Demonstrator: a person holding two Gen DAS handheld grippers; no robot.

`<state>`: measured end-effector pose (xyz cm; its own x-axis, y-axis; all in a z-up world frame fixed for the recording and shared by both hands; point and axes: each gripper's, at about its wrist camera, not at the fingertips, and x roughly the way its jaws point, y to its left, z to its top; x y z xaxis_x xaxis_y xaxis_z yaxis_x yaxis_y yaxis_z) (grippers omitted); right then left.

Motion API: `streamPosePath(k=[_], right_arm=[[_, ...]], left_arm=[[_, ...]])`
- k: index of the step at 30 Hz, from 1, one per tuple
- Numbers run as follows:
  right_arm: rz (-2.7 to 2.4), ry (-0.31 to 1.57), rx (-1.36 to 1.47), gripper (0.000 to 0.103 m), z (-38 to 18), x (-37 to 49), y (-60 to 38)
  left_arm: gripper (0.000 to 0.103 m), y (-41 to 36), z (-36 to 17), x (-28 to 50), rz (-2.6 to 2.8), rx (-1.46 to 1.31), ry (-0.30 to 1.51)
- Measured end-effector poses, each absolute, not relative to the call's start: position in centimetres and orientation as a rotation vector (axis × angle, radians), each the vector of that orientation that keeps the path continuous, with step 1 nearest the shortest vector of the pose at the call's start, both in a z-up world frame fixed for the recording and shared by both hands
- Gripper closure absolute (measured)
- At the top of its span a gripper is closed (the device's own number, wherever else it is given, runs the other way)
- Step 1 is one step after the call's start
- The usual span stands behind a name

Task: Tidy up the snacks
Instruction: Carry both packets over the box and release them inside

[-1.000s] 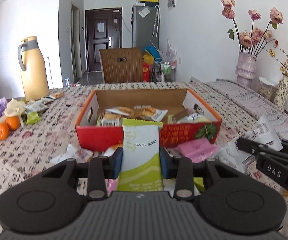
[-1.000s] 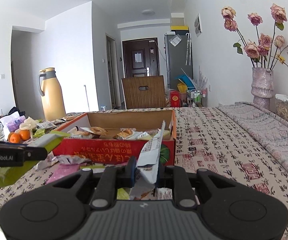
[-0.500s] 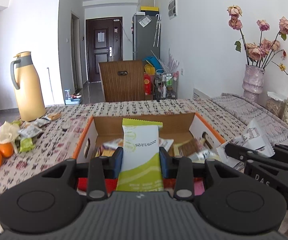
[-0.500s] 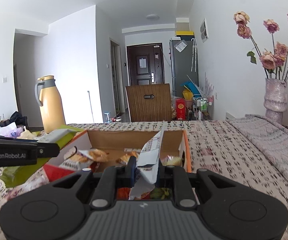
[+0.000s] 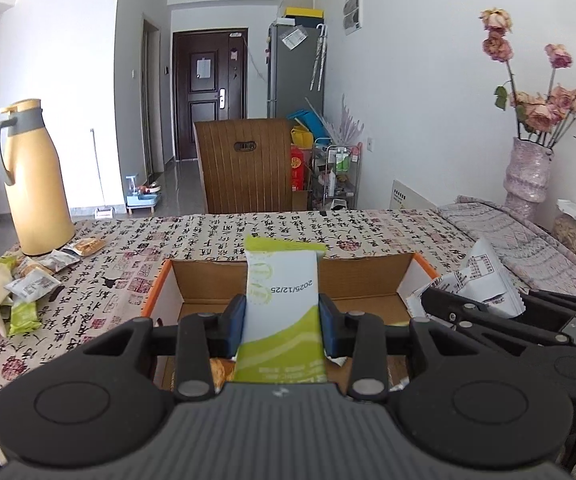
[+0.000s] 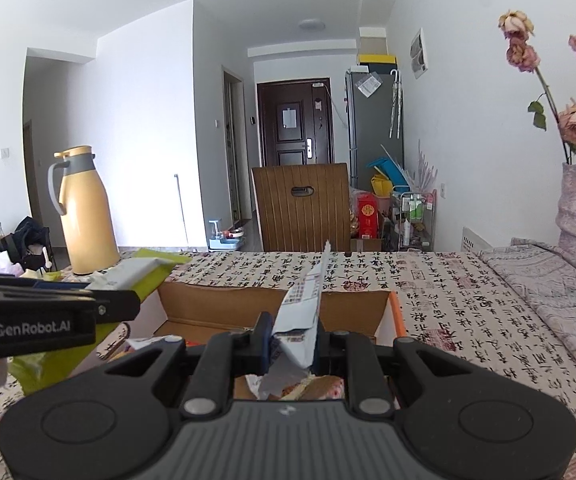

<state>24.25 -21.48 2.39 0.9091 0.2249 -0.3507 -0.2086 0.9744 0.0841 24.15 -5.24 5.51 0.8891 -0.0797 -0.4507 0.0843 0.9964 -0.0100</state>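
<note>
Holding both over the open box (image 5: 288, 280), your left gripper (image 5: 282, 322) pinches a green snack bar (image 5: 282, 300), your right gripper (image 6: 289, 344) a white packet (image 6: 301, 312). Neither is dropped yet; more snacks (image 5: 32, 280) wait on the worktop (image 5: 128, 248).

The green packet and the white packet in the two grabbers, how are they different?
The green packet has a white top, a lime green bottom and a printed date; the white packet is white with small colored print. The green packet looks flat and smooth in the left gripper; the white packet is creased and folded in the right gripper. Both are pinched upright over the open cardboard box.
</note>
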Motion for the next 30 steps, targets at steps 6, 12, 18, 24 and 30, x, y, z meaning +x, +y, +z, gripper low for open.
streamPosePath(k=[6,12,18,24,30], right_arm=[[0.216,0.389,0.06,0.086,1.2,27.1,-21.4],[0.22,0.422,0.062,0.086,-0.4,27.8,-21.7],[0.219,0.43,0.053,0.083,-0.6,27.7,-21.6],[0.173,0.422,0.057,0.046,-0.3,27.3,-22.1],[0.135,0.377,0.078,0.004,0.2,26.8,-22.7]], left_arm=[[0.065,-5.0,4.1,26.7,-0.064,-0.017,0.476],[0.065,-4.5,2.1,27.9,-0.069,-0.01,0.524],[0.063,-4.0,1.9,27.9,-0.068,-0.032,0.526],[0.021,-3.7,2.6,27.2,-0.028,-0.042,0.48],[0.0,-3.1,2.9,27.0,0.001,-0.066,0.465]])
